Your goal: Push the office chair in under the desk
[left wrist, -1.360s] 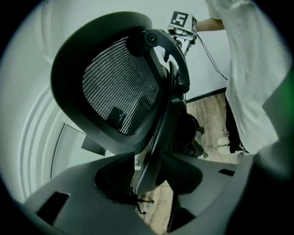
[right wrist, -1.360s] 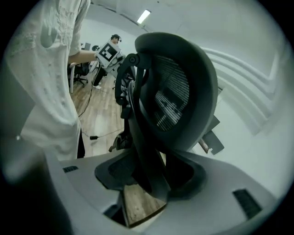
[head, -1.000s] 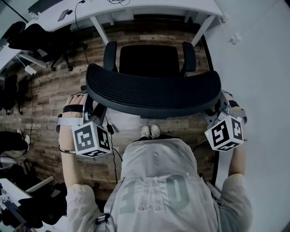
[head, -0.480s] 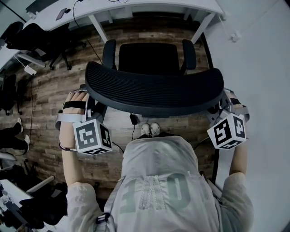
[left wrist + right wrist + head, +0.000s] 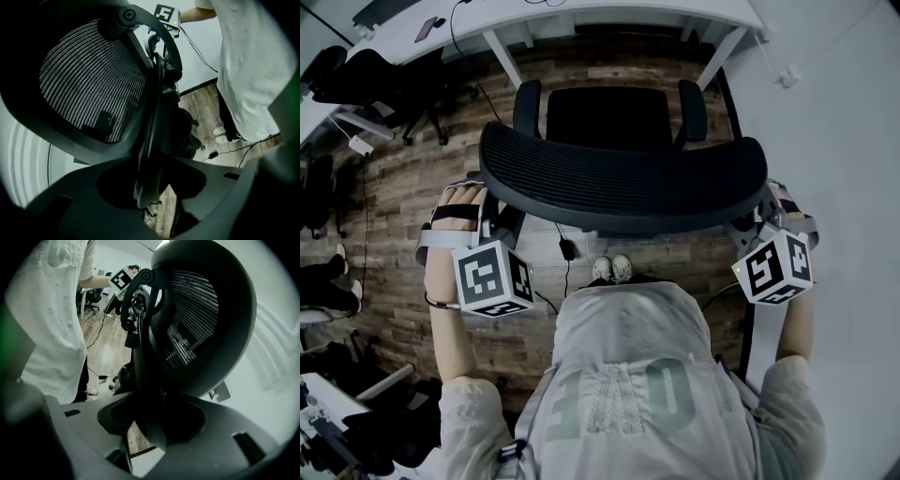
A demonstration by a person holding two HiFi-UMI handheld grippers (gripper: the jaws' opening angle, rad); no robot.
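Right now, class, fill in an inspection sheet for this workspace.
Surface: wood-plank floor; white desk at the far edge.
Job's things: office chair facing the desk, seat not yet under it.
Clutter: other dark chairs at left.
Grippers: left gripper and right gripper both open, each straddling a side edge of the backrest; right jaws have just been closing.
Cables: black cable with plug on the floor behind the chair.
Surroundings: pale grey flooring at right.
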